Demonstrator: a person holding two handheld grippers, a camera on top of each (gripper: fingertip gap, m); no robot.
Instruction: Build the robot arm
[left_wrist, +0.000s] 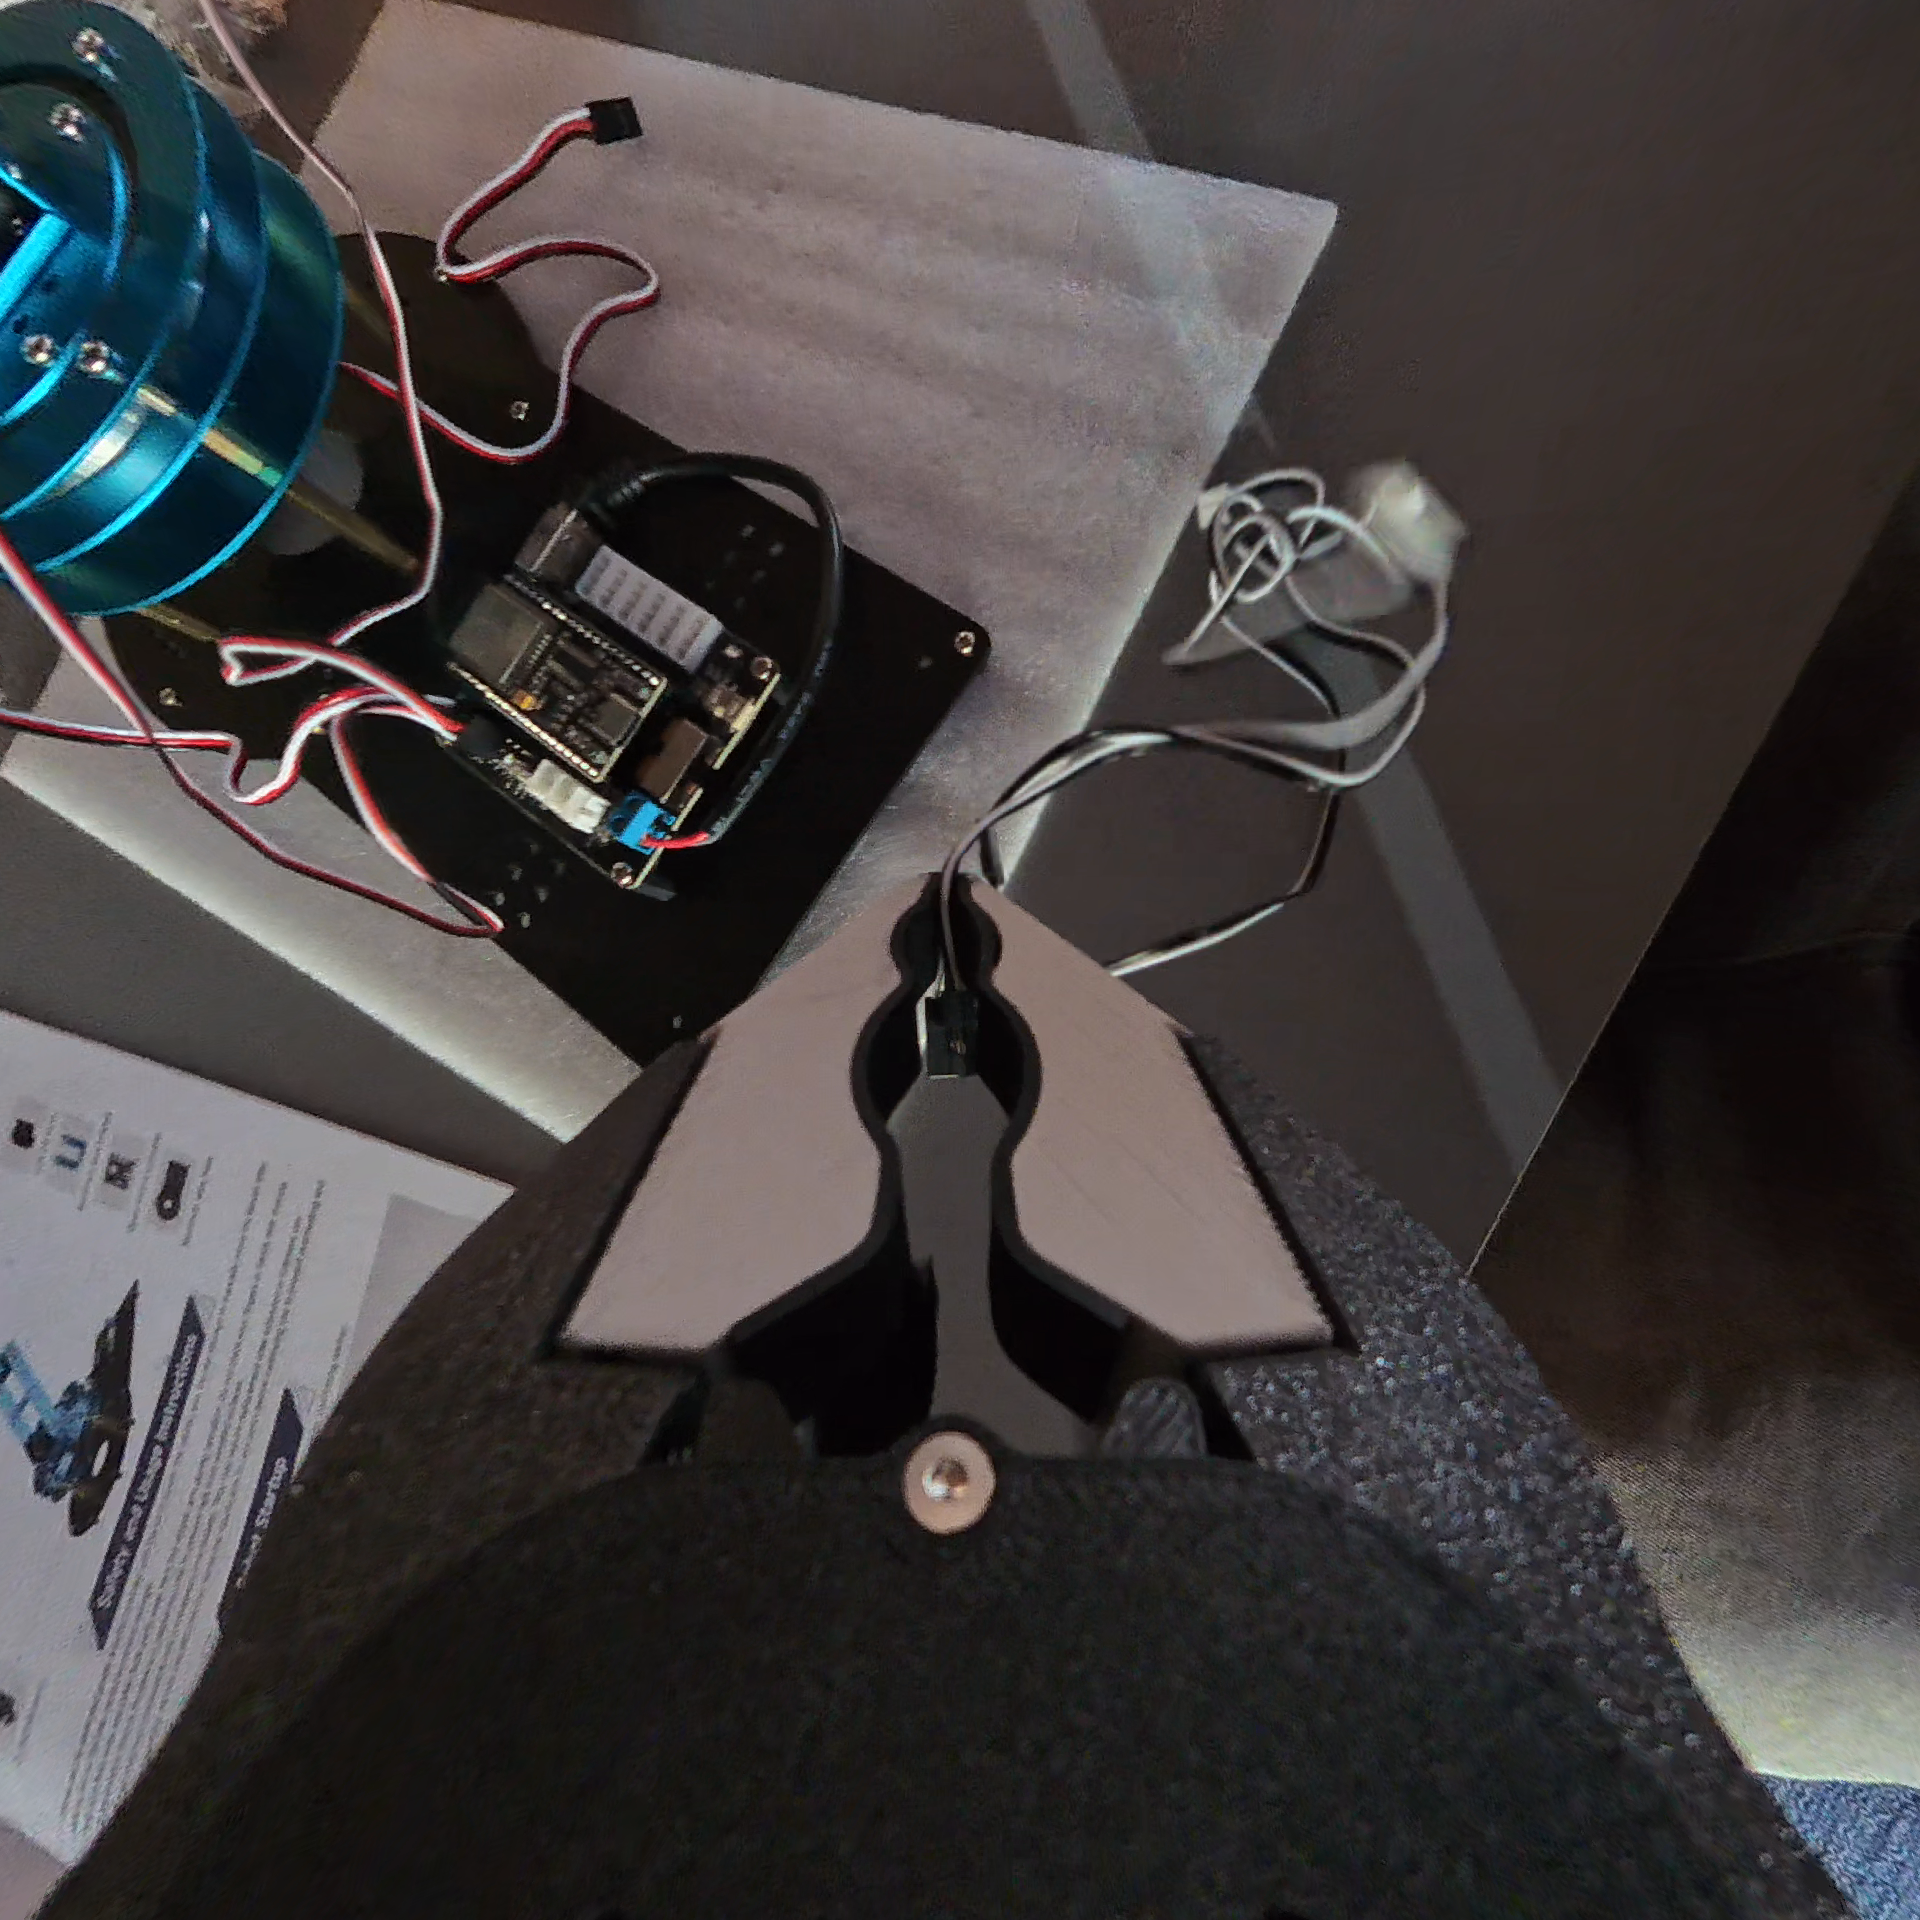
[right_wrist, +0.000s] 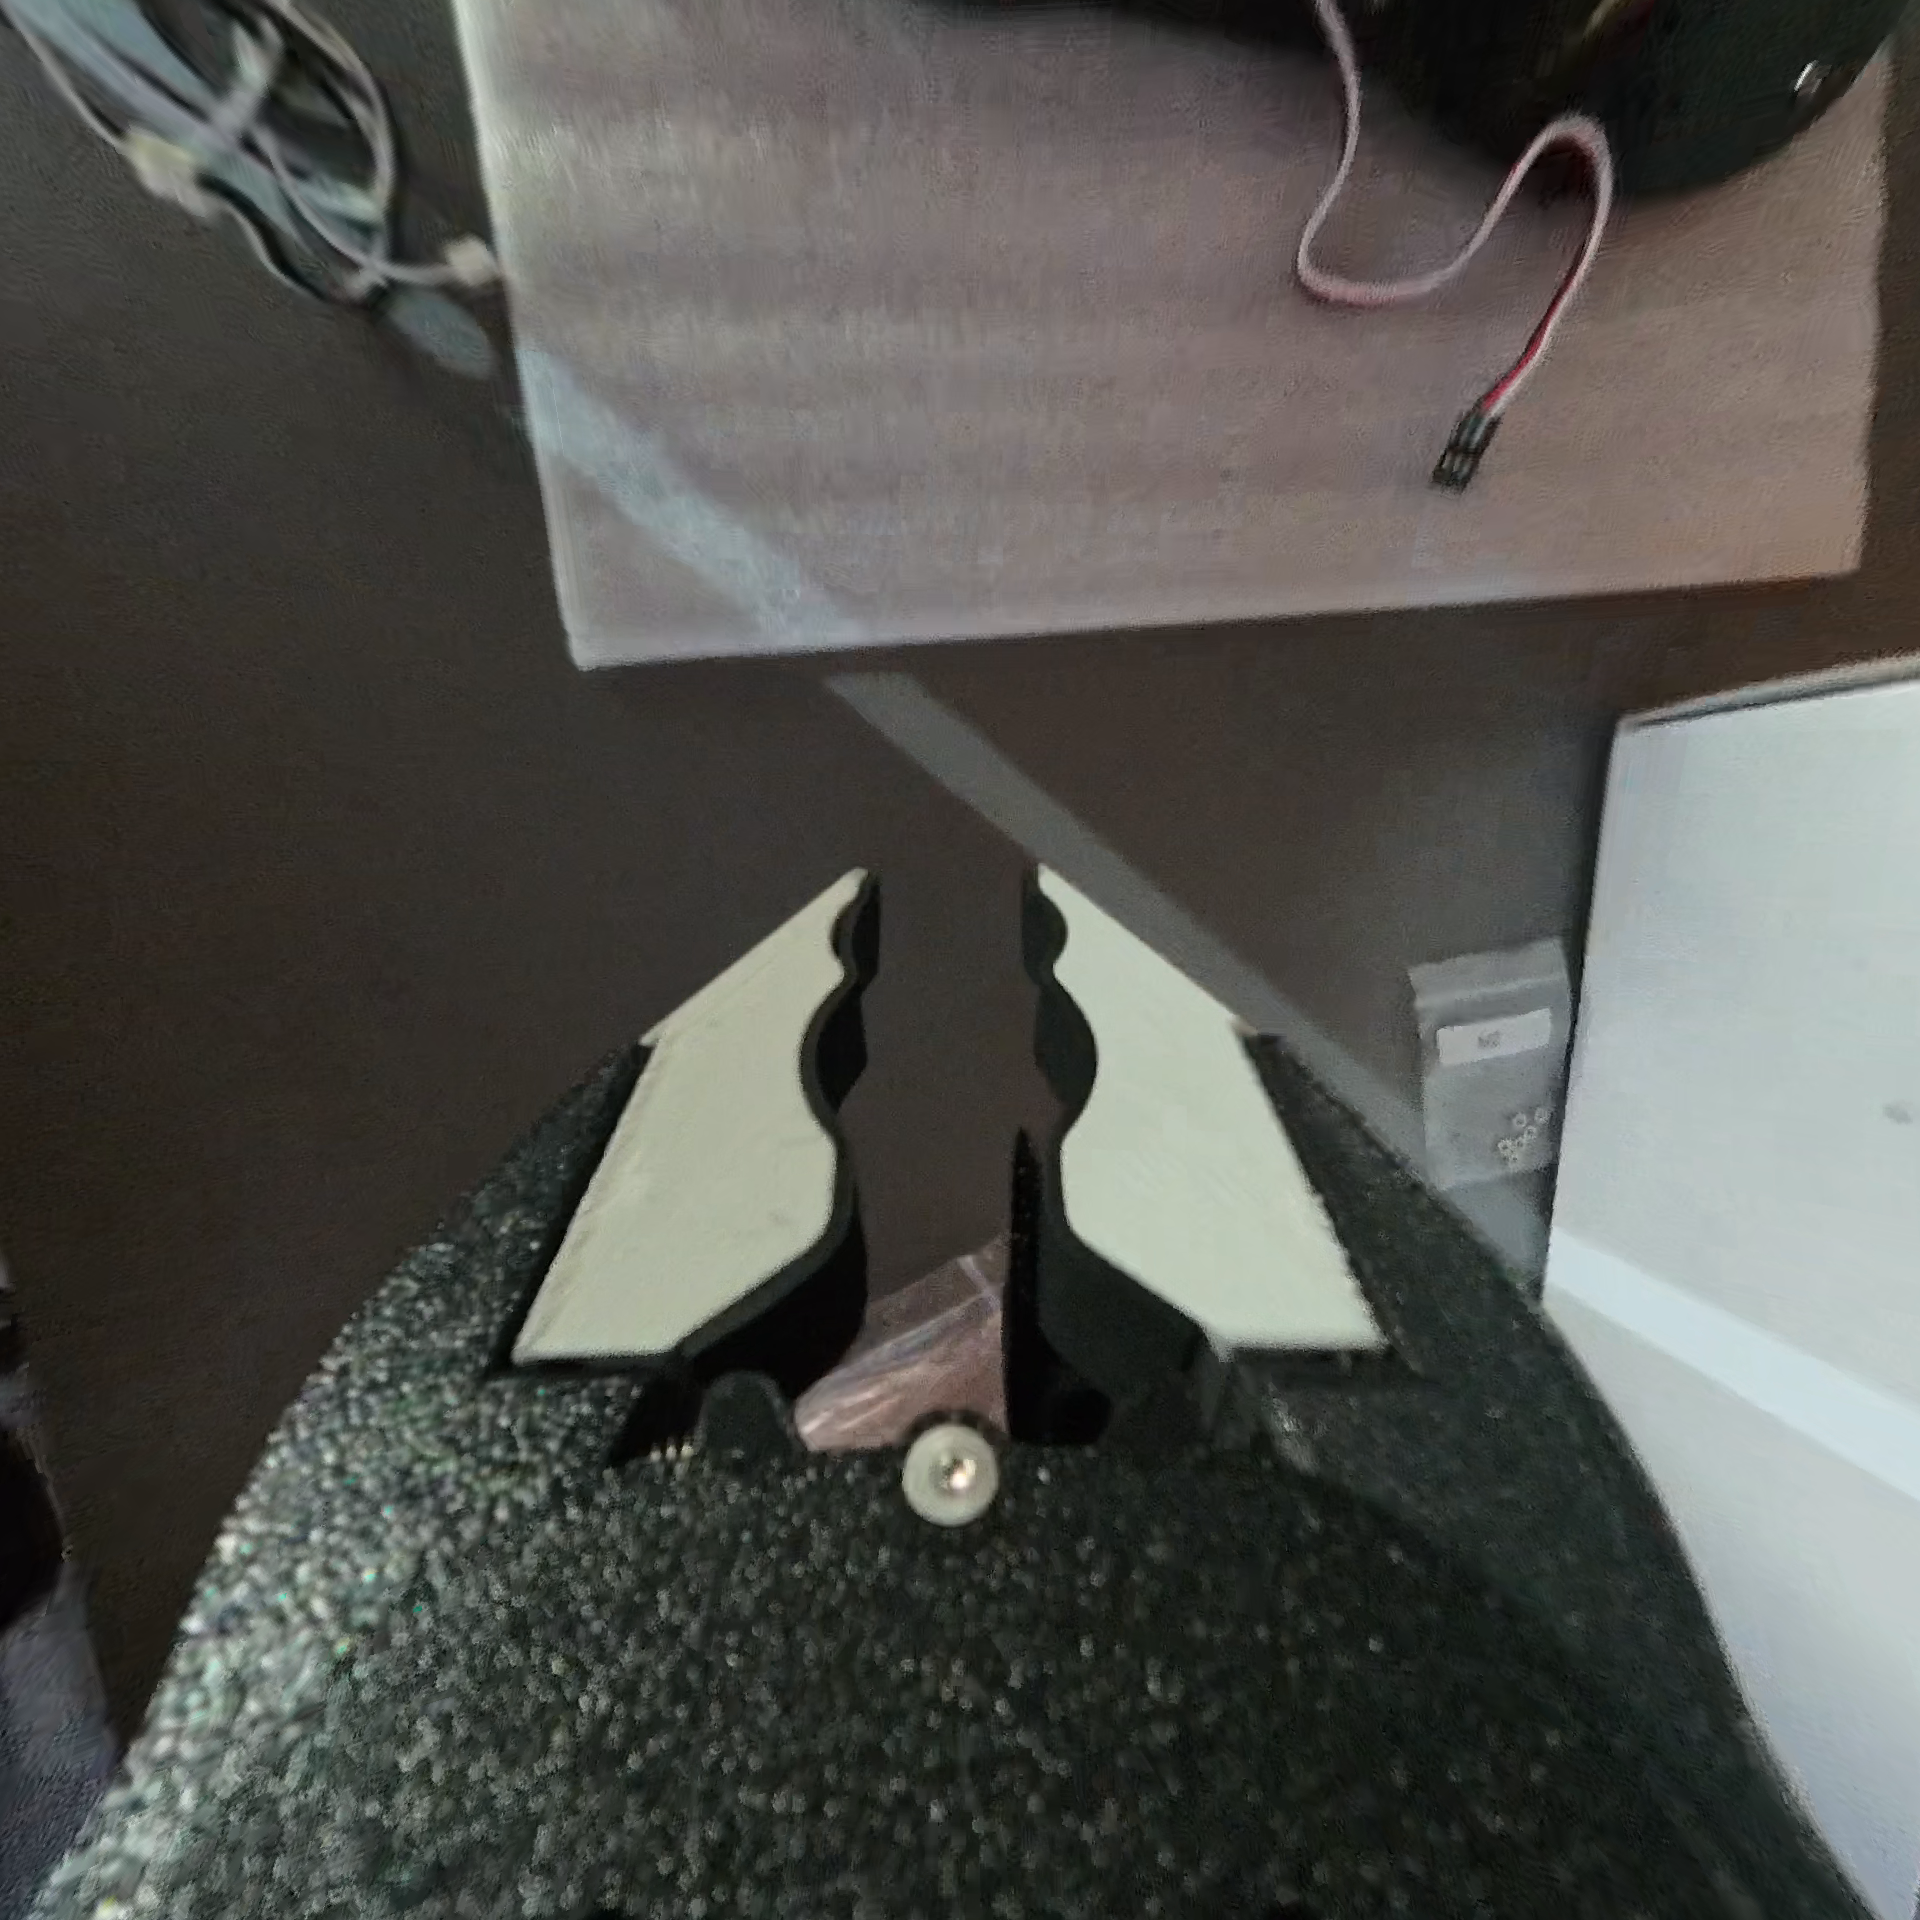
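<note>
My left gripper (left_wrist: 951, 894) is shut on a black-and-white ribbon cable (left_wrist: 1164, 743), with its black plug (left_wrist: 945, 1039) sitting between the fingers behind the tips. The cable runs off right to a blurred white part (left_wrist: 1403, 514). A black base plate (left_wrist: 665, 727) with a circuit board (left_wrist: 608, 696) and a blue ringed turntable (left_wrist: 156, 312) lies to the left on white foam (left_wrist: 935, 312). My right gripper (right_wrist: 951, 904) is open and empty above the dark table (right_wrist: 260, 727). A loose red-white-black cable with a black plug (right_wrist: 1455, 457) lies on the foam (right_wrist: 935, 364) ahead of it.
A printed instruction sheet (left_wrist: 156, 1351) lies at the lower left. In the right wrist view a white box (right_wrist: 1766, 1039) and a small clear bag of tiny parts (right_wrist: 1496, 1070) sit at right. A bundle of grey wires (right_wrist: 260, 156) lies at top left.
</note>
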